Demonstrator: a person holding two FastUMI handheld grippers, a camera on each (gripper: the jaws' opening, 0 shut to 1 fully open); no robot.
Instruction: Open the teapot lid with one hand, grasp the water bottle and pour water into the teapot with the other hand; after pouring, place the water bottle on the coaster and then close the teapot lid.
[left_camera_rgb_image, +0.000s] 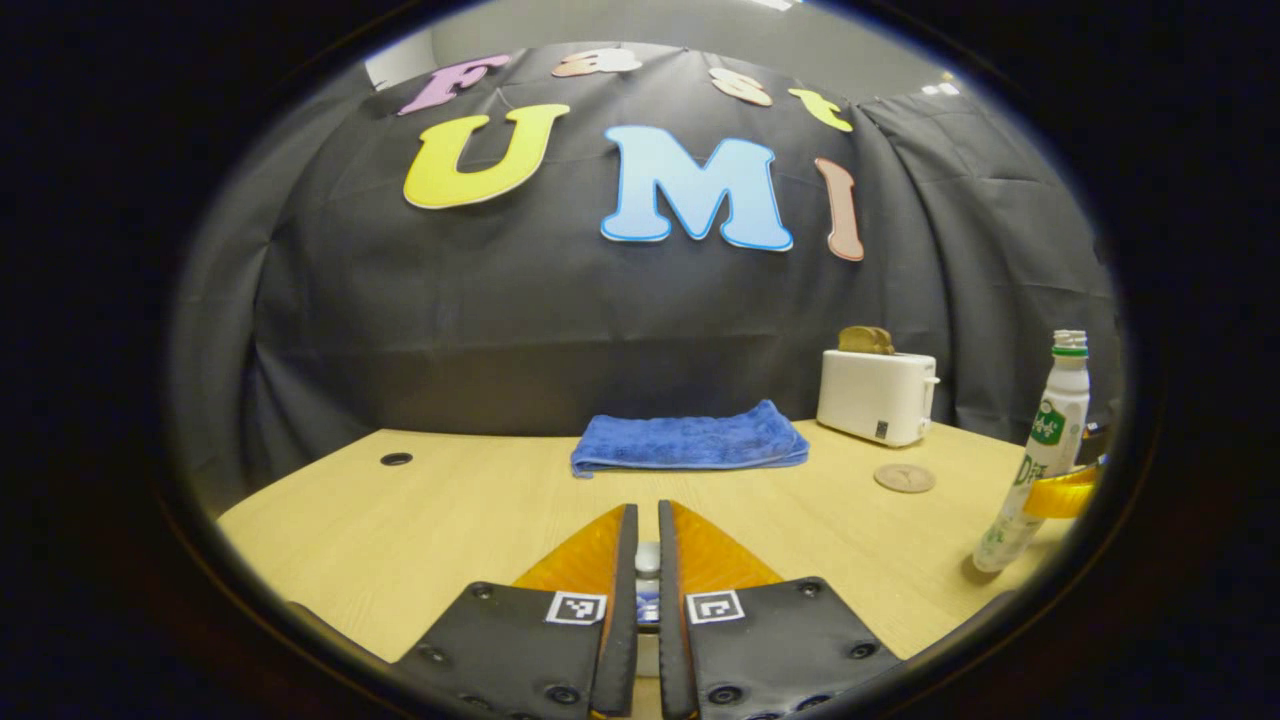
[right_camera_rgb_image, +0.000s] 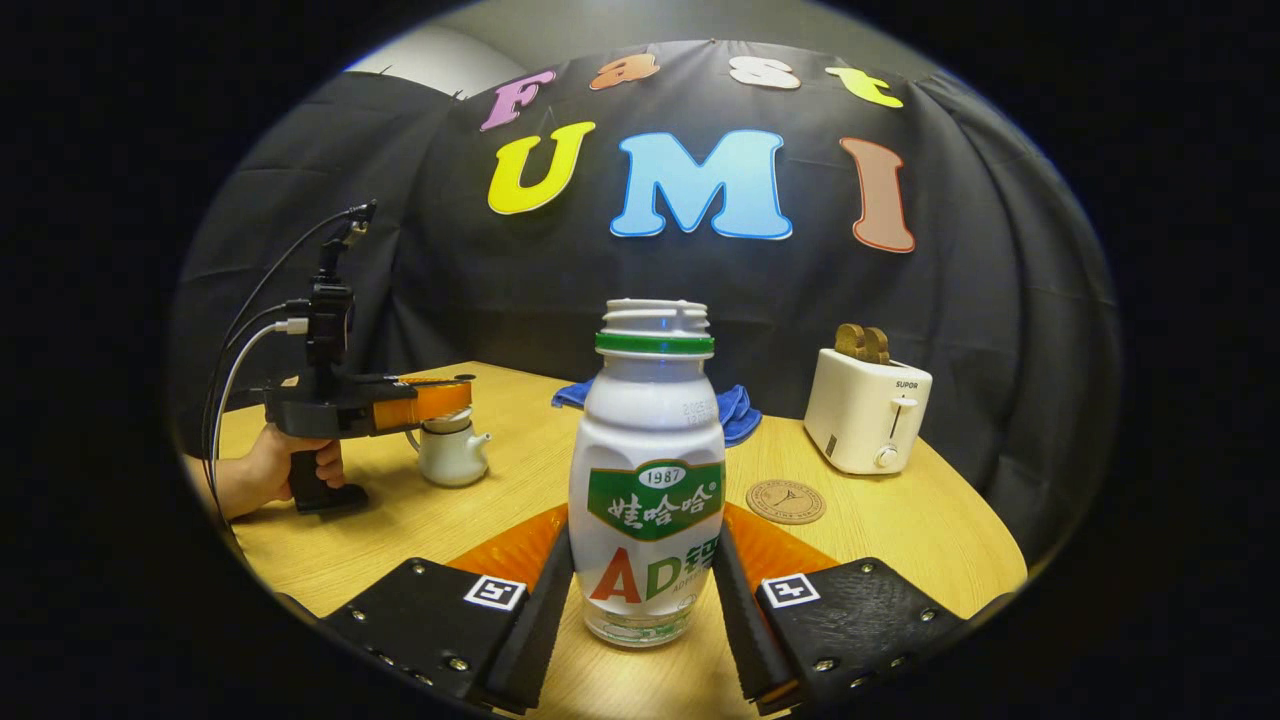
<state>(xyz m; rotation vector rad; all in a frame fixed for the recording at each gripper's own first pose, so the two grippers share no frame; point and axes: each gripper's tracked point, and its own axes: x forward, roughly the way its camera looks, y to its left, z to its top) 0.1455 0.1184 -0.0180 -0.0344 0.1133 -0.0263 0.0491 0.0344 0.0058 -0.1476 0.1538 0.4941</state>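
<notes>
Teapot (right_camera_rgb_image: 452, 452) sits on the table (right_camera_rgb_image: 900, 530) at the left of the right gripper view, small and pale, spout toward the bottle. Its lid looks still seated, though the left gripper (right_camera_rgb_image: 440, 397) covers the top, so that is uncertain.

Order, largest to smallest:
- Table: light wood. Toaster (right_camera_rgb_image: 866, 410) at the back right, blue towel (left_camera_rgb_image: 690, 442) folded at the back centre.
- Bottle (right_camera_rgb_image: 650, 470): upright on the table, cap off, neck open. It stands between the fingers of the right gripper (right_camera_rgb_image: 645, 600). Both fingers lie against its lower body, so it reads as gripped, base apparently still on the wood. In the left gripper view it stands at the far right, with an orange finger against its side.
- Left gripper: held by a hand (right_camera_rgb_image: 262, 470), level over the teapot. In its own view the fingers (left_camera_rgb_image: 626, 570) are nearly together, pinching a small pale knob (left_camera_rgb_image: 647, 556), most likely the lid's.
- Coaster (right_camera_rgb_image: 786, 501): round, bare, between bottle and toaster.

Progress, as a judgement: early. Both grasps appear made. Left to do: lift lid, pour, set bottle on coaster, close lid.
</notes>
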